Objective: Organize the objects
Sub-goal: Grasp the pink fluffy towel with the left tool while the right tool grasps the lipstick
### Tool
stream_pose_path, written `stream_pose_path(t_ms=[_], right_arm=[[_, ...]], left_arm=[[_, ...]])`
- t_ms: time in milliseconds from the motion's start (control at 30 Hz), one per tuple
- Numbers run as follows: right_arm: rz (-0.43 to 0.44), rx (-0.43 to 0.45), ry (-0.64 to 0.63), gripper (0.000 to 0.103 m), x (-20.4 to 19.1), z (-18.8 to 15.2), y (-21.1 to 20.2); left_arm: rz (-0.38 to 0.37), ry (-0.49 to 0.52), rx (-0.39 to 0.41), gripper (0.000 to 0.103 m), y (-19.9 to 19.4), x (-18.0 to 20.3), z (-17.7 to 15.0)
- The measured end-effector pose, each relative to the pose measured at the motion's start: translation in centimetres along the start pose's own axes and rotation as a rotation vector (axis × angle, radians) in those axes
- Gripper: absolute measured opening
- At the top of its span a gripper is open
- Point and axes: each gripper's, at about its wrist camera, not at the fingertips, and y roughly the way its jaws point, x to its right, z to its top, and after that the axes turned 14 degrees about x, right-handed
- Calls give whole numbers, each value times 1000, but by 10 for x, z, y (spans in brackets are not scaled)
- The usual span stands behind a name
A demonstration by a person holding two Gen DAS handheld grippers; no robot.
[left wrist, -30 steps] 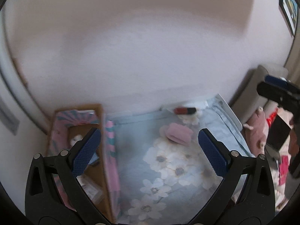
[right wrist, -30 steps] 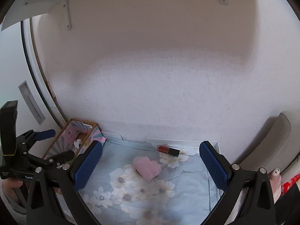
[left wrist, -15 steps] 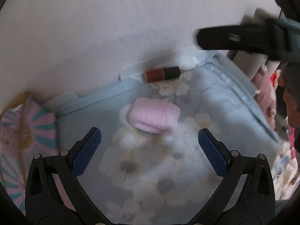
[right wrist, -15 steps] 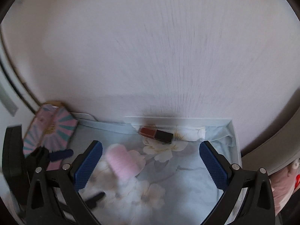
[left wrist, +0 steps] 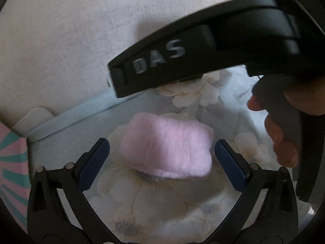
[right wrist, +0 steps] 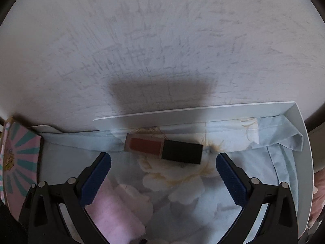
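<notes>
A fluffy pink roll of cloth lies on the floral sheet, right between the blue pads of my open left gripper. The same pink roll shows low left in the right wrist view, partly behind the left finger. A lipstick with a red body and black cap lies on its side by the wall, just ahead of my open right gripper. The right gripper's black body, marked DAS, crosses the top of the left wrist view and hides the lipstick there.
A white tray rim runs along the textured wall and down the right side. A pink and teal striped box stands at the left edge. A hand holds the right gripper's handle.
Both grippers have moved forward and down. The pink roll now sits between the left pads, and the lipstick lies close before the right ones. The right gripper has swung over the left view.
</notes>
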Motion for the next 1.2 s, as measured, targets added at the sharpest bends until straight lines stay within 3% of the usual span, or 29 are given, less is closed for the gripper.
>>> stream_pose_path(t_ms=[133,200,367,833,1200], right_arm=[[-14,-19,9,103,0,0,9],[-6,-35,20,93,0,0,13],[-38,-33,-8,83,-4,-2,13],[-9,2,25,82,4,4,-19],[16,82,-7,82,1,23,-95]], left_arm=[[-24,-2,-6,92,3,-3,-2],[-42,-5,-13,87,5,-4,-4],[-65,19,0,73,0,-1,-4],[-90,-21,17,55,-18,-13,3],[-59,-123,56,52,-75,-37,28]])
